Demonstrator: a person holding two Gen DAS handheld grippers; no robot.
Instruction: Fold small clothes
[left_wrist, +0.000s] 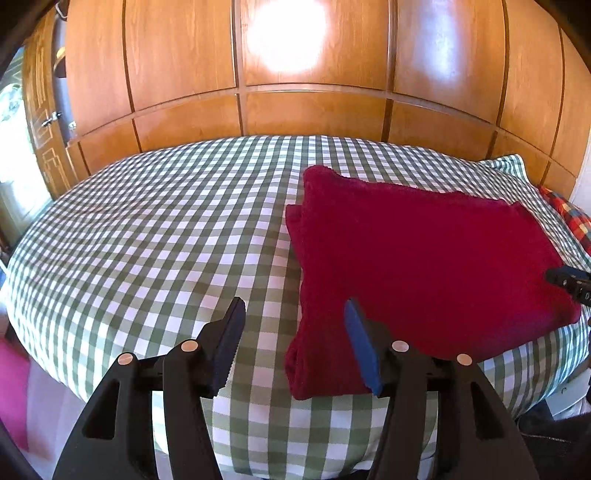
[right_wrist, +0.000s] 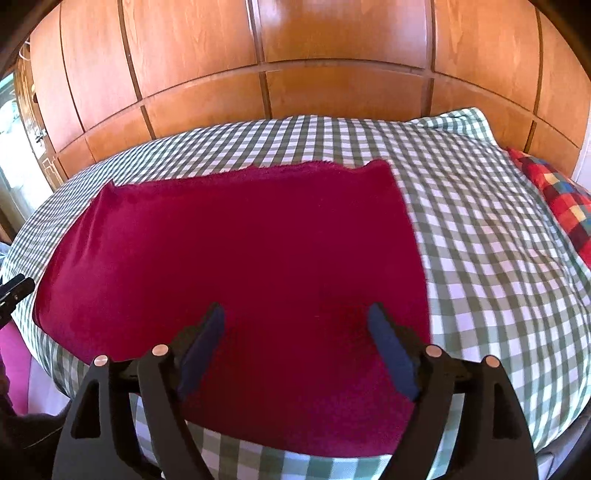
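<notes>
A: Where does the red cloth (right_wrist: 236, 266) lie?

B: Folded flat on the green-checked bed (left_wrist: 147, 229), before the wooden wardrobe (left_wrist: 314, 74).

A: And the grippers?

B: Left gripper (left_wrist: 295, 332) and right gripper (right_wrist: 295, 343) both spread wide, grasping nothing, above the cloth's near edge.

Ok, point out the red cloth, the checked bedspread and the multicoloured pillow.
red cloth (right_wrist: 240, 258): right wrist view, middle of its flat top layer.
checked bedspread (left_wrist: 147, 240): left wrist view, bare area left of the cloth.
multicoloured pillow (right_wrist: 554, 195): right wrist view, middle of its visible part.
</notes>
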